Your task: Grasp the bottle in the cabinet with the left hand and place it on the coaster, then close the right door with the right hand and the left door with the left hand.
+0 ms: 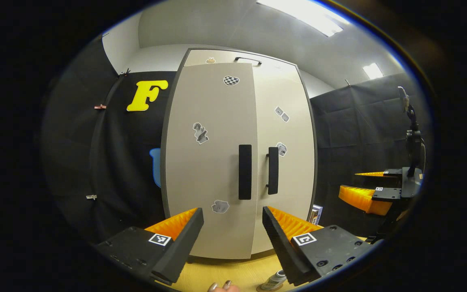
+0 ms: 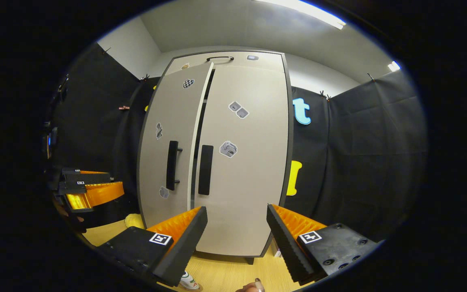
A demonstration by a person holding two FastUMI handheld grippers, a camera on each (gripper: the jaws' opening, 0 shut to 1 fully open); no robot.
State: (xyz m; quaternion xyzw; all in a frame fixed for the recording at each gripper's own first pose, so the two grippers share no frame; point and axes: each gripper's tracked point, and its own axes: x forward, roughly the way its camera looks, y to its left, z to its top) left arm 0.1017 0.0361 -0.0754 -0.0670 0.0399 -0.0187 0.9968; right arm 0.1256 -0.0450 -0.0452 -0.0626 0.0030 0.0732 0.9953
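Your left tool [image 1: 232,221] is wide open and has nothing between its fingers. It points at the tall cabinet [image 1: 239,158] in front of you. Your right tool [image 2: 236,221] is wide open too, and it holds nothing. It also points at the cabinet, from a bit more to the right.

Look at the left door [image 1: 211,162]. It is not quite shut. In the right gripper view you can see its edge sticking out a little, with a thin dark gap beside it (the gap runs from top to bottom). The right door [image 2: 243,158] looks flat and closed. Each door has a long dark handle, the left handle [image 1: 245,172] and the right handle [image 1: 273,170], and they sit close together near the middle. Small stickers [image 1: 200,133] are dotted over both doors.

The bottle [image 1: 275,280] is down at the bottom of the left gripper view, standing on the yellow wooden table [image 1: 233,269] just in front of the cabinet. A round thing shows under it, but you cannot tell for sure that it is the coaster.

Your right tool also shows far off at the right edge of the left gripper view, and your left tool shows far off at the left edge of the right gripper view. Neither tool touches the cabinet.
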